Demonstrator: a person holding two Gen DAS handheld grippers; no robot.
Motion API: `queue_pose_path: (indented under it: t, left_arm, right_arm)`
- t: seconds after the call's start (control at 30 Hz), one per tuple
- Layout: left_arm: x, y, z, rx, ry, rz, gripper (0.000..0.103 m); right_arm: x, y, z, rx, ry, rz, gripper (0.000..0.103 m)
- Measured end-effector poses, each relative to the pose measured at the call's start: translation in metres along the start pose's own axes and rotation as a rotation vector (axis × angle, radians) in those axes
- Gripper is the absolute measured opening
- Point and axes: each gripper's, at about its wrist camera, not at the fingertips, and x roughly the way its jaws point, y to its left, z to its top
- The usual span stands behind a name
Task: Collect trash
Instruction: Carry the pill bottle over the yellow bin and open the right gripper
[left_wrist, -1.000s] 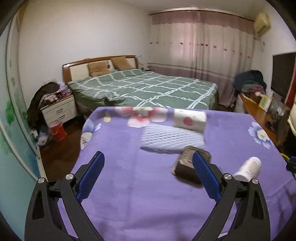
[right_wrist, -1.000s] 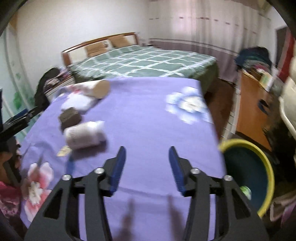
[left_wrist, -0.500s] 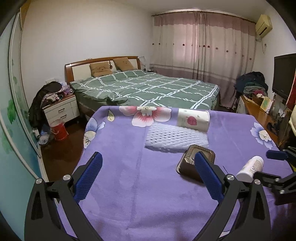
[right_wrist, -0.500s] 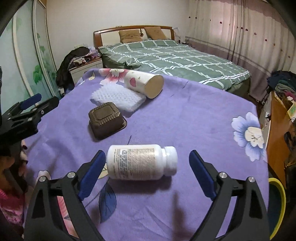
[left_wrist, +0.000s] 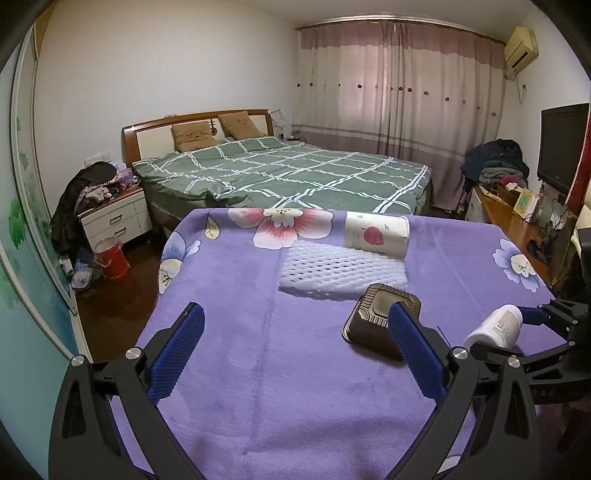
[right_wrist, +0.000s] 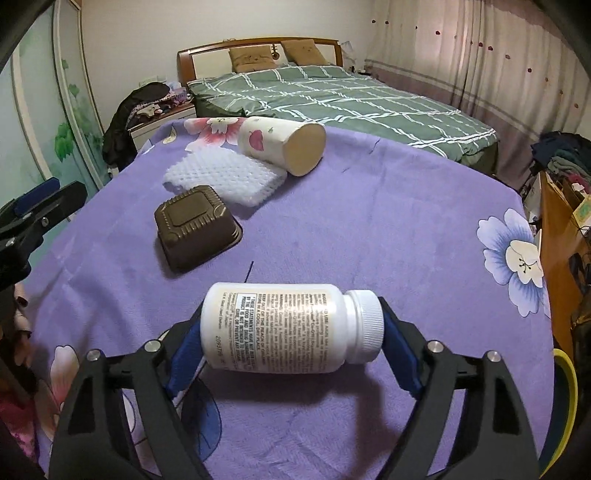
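One white pill bottle (right_wrist: 291, 328) is lying on its side on the purple floral blanket (right_wrist: 388, 229), now between the closing jaws of the right gripper (right_wrist: 291, 341), which has moved in around it. Beyond the bottle are lying a brown tray (right_wrist: 195, 229), white foam netting (right_wrist: 225, 177) and a paper cup (right_wrist: 280, 149); the left gripper (left_wrist: 295, 354) is hovering, jaws spread wide and empty.

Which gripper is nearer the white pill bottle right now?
Right. The right gripper straddles the white pill bottle lengthwise, jaws closing on its ends. The left gripper hangs open off to the bottle's side, beyond the brown tray.
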Motion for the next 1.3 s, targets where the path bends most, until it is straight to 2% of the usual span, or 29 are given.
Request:
queue_pose_path:
  t: [0.23, 0.4, 0.6, 0.83, 1.1, 1.3]
  left_arm:
    - [0.001, -0.003, -0.001, 0.013, 0.005, -0.004, 0.098]
    - [0.001, -0.006, -0.001, 0.02, 0.011, -0.012, 0.098]
    - [0.001, -0.009, -0.001, 0.031, 0.011, -0.015, 0.098]
    - [0.001, -0.011, -0.003, 0.044, 0.018, -0.016, 0.098]
    - [0.006, -0.013, -0.004, 0.054, 0.033, -0.015, 0.098]
    - [0.01, -0.015, -0.005, 0.06, 0.043, -0.014, 0.098]
  right_arm:
    - [-0.014, -0.014, -0.003, 0.045, -0.02, -0.035, 0.08]
    - [-0.038, -0.045, -0.012, 0.106, -0.052, -0.102, 0.08]
    - [-0.076, -0.108, -0.036, 0.249, -0.103, -0.225, 0.08]
    - [-0.112, -0.191, -0.076, 0.441, -0.113, -0.383, 0.08]
    - [-0.113, -0.249, -0.109, 0.581, -0.059, -0.476, 0.08]
    - [-0.112, -0.26, -0.115, 0.634, -0.064, -0.506, 0.084]
